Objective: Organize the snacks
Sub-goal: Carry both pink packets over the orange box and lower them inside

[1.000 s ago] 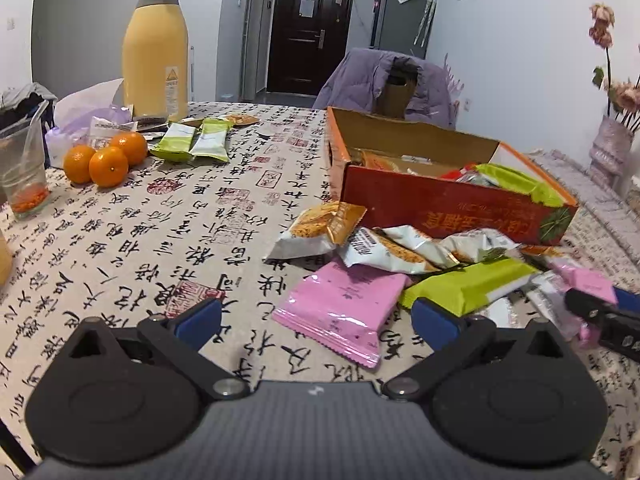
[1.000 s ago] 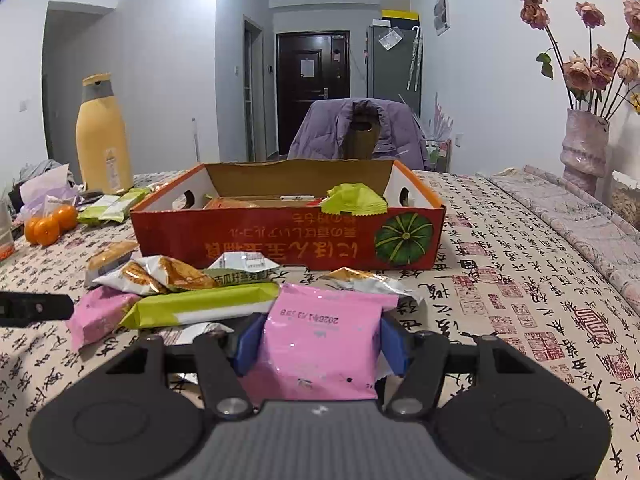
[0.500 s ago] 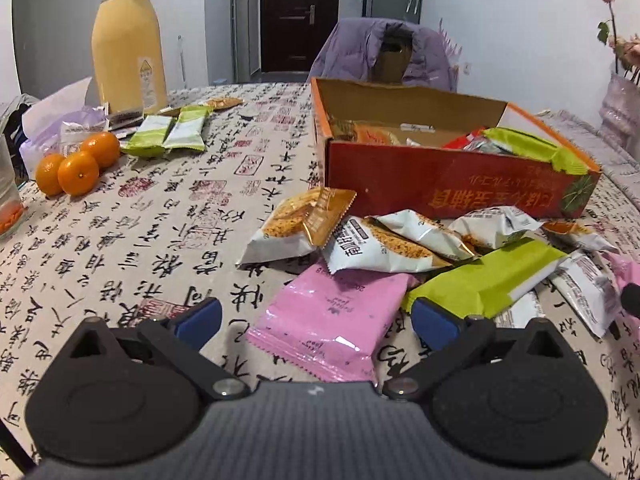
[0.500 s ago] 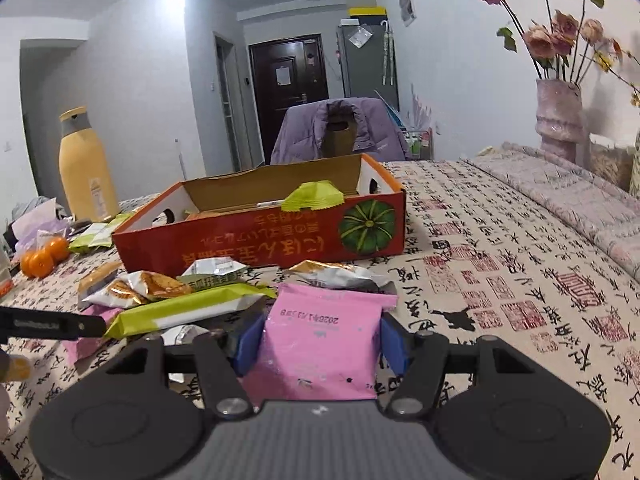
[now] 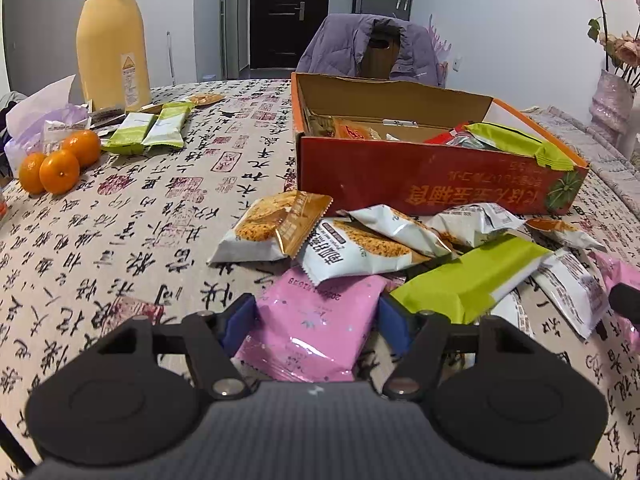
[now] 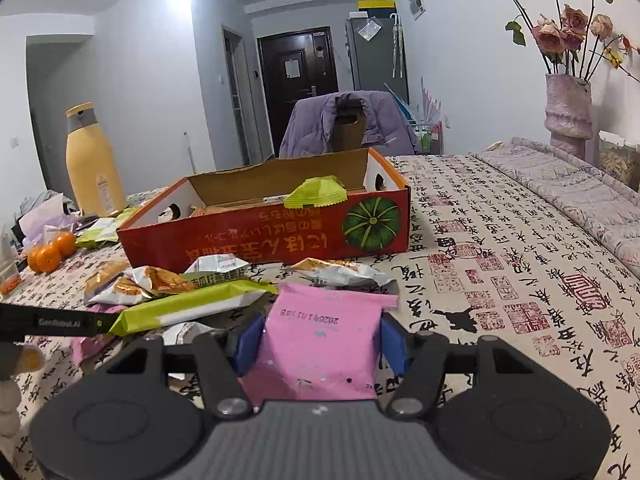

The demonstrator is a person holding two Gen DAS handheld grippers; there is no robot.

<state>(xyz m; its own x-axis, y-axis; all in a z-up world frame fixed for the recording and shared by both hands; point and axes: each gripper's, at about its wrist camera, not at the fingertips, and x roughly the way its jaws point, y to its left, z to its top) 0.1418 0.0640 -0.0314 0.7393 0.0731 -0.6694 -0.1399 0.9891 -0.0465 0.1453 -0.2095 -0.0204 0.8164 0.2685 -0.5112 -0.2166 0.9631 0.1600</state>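
Observation:
An open red cardboard box (image 5: 420, 184) holds some snacks; it also shows in the right wrist view (image 6: 264, 236). Several loose packets lie in front of it, among them a green bar (image 5: 468, 276) and white-orange packets (image 5: 356, 248). My left gripper (image 5: 316, 320) has its blue pads around a pink packet (image 5: 316, 320) lying on the table, the jaws closed in on its sides. My right gripper (image 6: 320, 340) is shut on another pink packet (image 6: 320, 340), held a little above the tablecloth.
A yellow bottle (image 5: 112, 40), three oranges (image 5: 60, 160) and two green packets (image 5: 152, 128) sit at the far left. A draped chair (image 5: 372, 52) stands behind the box. A vase of roses (image 6: 568, 112) stands at the right. The left gripper's arm (image 6: 52, 323) crosses the right view's left edge.
My left gripper moved forward over the pink packet and its jaws narrowed onto it. My right gripper lifted and tilted with its pink packet.

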